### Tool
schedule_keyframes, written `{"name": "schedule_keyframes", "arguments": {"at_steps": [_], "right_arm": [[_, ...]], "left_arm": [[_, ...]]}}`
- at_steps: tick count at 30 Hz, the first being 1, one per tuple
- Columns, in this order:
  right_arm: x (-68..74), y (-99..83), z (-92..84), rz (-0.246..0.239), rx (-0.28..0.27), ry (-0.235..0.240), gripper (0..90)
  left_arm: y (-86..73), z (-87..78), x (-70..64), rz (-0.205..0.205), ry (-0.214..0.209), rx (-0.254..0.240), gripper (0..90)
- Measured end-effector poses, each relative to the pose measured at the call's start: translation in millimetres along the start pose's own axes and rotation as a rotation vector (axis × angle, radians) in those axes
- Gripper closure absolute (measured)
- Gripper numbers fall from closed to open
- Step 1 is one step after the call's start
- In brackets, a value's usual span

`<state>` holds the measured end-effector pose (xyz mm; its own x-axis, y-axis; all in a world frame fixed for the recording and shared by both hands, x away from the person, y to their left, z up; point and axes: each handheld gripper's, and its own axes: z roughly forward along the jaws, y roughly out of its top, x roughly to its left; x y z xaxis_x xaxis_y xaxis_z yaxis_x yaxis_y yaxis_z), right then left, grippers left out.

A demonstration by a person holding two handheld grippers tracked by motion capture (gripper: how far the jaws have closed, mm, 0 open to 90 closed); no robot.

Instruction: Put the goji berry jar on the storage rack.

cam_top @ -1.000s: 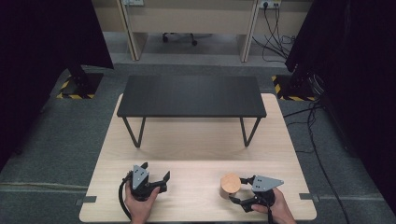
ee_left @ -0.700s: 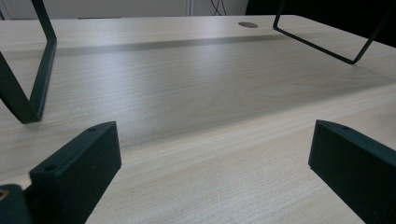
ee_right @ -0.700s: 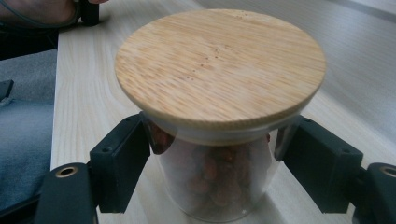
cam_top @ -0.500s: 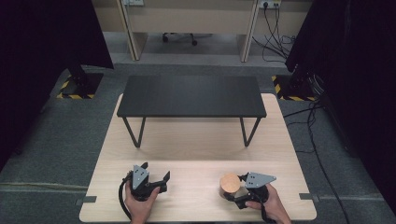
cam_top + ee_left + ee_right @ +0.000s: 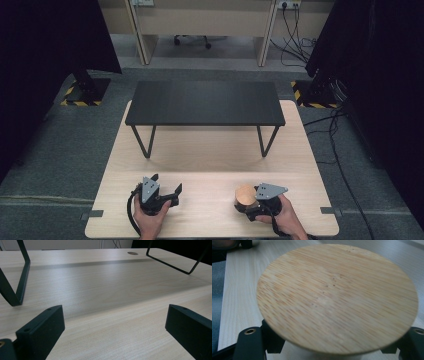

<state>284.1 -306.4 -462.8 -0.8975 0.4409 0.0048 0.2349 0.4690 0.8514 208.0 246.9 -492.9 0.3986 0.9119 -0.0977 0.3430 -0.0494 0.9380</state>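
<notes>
A round jar with a bamboo lid point(image 5: 244, 195) stands on the light wooden table point(image 5: 210, 150) near its front right. My right gripper point(image 5: 246, 204) has come in from the right, its jaws spread on either side of the jar. In the right gripper view the lid point(image 5: 337, 297) is close up, and the right gripper point(image 5: 332, 351) has its jaws wide apart beside the pale body under the rim. My left gripper point(image 5: 166, 183) rests open at the front left, holding nothing. In its own view the left gripper point(image 5: 115, 327) looks over bare wood.
A low black bench point(image 5: 205, 102) on thin metal legs point(image 5: 15, 280) stands across the far half of the table. Grey carpet surrounds the table, with cables point(image 5: 340, 150) on the floor at the right.
My right gripper moved left until its open jaws came around the jar that had been just beside them. The left gripper stayed still.
</notes>
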Motion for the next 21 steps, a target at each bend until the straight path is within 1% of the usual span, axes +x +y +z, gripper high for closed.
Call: {"name": "schedule_keyframes", "arguments": {"at_steps": [4, 7, 9, 11, 12, 13, 16, 18, 19, 20, 21], "right_arm": [[0.6, 0.1, 0.2, 0.003, -0.001, -0.003, 26.2], [0.3, -0.1, 0.3, 0.016, -0.003, -0.003, 26.2], [0.3, -0.5, 0.8, 0.033, -0.008, -0.003, 26.2], [3.7, -0.4, 2.2, 0.057, -0.014, -0.02, 26.2], [6.8, -1.7, 3.0, 0.07, -0.028, -0.032, 26.2], [11.2, -2.4, 4.0, 0.091, -0.041, -0.051, 26.2], [25.7, 1.2, 7.5, 0.118, -0.056, -0.107, 26.2], [42.3, 8.5, 11.1, 0.145, -0.06, -0.187, 26.2], [49.9, 11.2, 12.8, 0.175, -0.069, -0.226, 26.2], [59.0, 15.1, 14.8, 0.197, -0.071, -0.276, 26.2], [70.2, 18.0, 18.0, 0.222, -0.079, -0.34, 26.2]], "left_arm": [[0.1, 0.0, 0.0, 0.001, 0.0, 0.001, 1.7], [0.1, 0.0, 0.2, -0.001, 0.0, 0.001, 1.7], [0.2, 0.1, 0.0, -0.001, 0.0, 0.001, 1.6], [0.2, 0.1, 0.0, -0.001, 0.0, 0.0, 1.7], [0.2, 0.1, 0.1, -0.001, 0.0, 0.001, 1.7], [0.2, 0.0, 0.2, -0.002, 0.0, 0.001, 1.7], [0.2, 0.1, 0.2, -0.002, 0.0, 0.001, 1.6], [0.1, 0.0, 0.2, -0.003, 0.0, 0.0, 1.7], [0.1, 0.0, 0.3, -0.003, 0.0, 0.0, 1.6], [0.0, 0.0, 0.3, -0.002, 0.0, -0.001, 1.7], [-0.1, -0.1, 0.2, -0.002, 0.0, -0.001, 1.6]]}}
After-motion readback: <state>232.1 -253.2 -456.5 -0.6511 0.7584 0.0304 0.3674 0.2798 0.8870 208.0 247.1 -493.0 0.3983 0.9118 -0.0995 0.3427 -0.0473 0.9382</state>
